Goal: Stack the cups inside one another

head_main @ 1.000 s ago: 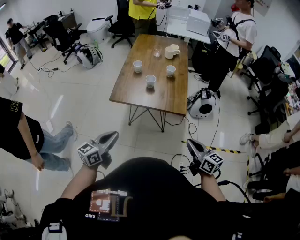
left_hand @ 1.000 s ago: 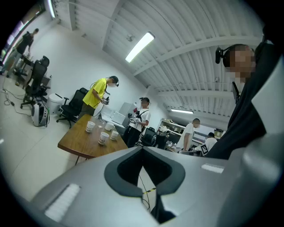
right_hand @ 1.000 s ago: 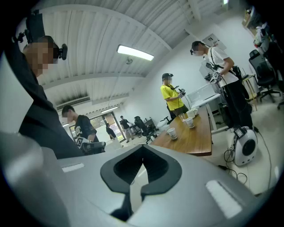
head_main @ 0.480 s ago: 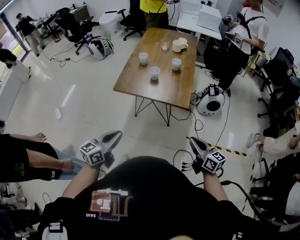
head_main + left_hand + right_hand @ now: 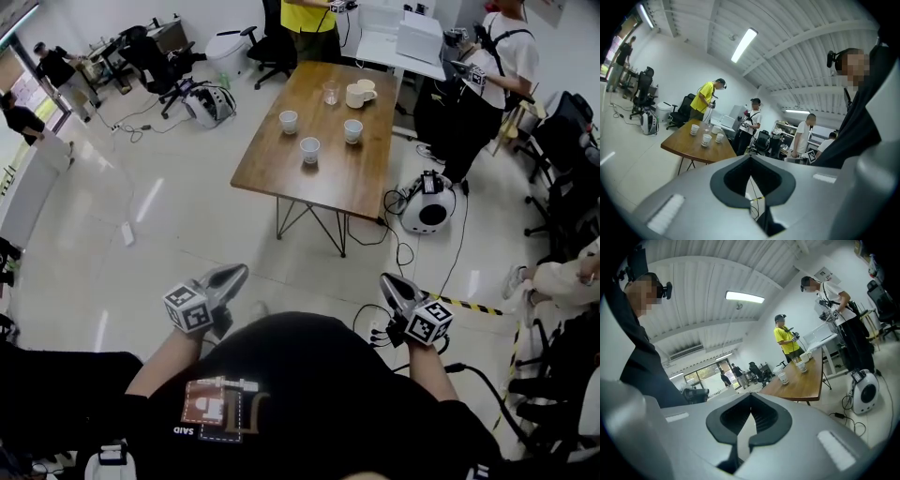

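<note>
Zero stacked so far; three cups (image 5: 309, 149) apart on table (image 5: 319, 183), well away. Fingers of left gripper (image 5: 240, 270) and right gripper (image 5: 385, 279) closed together, empty.

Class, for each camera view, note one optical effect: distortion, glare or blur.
Head view: wide-angle bending at the edges, light streaks reflected on the glossy floor. Left gripper view: strong fisheye, dark corners, bright ceiling lamp, one mosaic patch. Right gripper view: same fisheye, glaring strip light, another mosaic patch.

Left tongs (image 5: 238, 271) and right tongs (image 5: 385, 279), held before the torso, point forward, closed and empty.
</note>
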Motion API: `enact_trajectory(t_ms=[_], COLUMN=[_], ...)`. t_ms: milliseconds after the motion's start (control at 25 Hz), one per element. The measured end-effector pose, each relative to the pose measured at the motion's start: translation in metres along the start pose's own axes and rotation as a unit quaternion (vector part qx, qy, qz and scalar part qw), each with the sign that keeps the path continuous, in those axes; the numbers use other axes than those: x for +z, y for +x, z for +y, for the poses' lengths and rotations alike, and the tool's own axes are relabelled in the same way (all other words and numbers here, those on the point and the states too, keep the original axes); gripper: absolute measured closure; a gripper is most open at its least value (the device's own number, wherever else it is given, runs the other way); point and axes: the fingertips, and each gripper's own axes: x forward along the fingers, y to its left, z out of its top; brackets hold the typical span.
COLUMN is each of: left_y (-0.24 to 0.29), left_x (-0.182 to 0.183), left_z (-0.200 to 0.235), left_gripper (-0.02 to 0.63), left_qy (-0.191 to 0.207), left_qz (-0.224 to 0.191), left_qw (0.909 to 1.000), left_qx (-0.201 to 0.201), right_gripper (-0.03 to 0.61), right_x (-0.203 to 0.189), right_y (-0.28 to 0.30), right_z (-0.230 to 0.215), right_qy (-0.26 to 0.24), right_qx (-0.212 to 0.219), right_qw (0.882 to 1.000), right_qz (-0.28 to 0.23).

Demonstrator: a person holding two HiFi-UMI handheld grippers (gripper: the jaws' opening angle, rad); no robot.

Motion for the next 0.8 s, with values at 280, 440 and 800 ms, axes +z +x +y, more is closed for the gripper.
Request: enact_trajectory(t_ms=[280,440,800], left_y=[0.018,0.034,0.091], left_x=[0.014,0.014,0.035], left_z=[-0.005,0.004,0.089], left_gripper=[0.612,0.612,0.612], left_qy=[0.008,0.006,-0.017], left_qz=[0.005,0.004,0.008], left_qw=[0.9995,0.9986,0.9943], left_qx=[-0.032,-0.052,-0.105], right_gripper=[0.565,0.565,0.565], right_x=[0.009,0.012,0.033], right_y=[-0.007,-0.005,0.063], right_z=[-0.004,-0.01,-0.043], right_qy=[-0.008,-0.016,-0.035], right_qx=[-0.022,-0.038,-0.09], right_qw=[1.0,0.999,0.995], right_qz=[-0.019,-0.016,0.001])
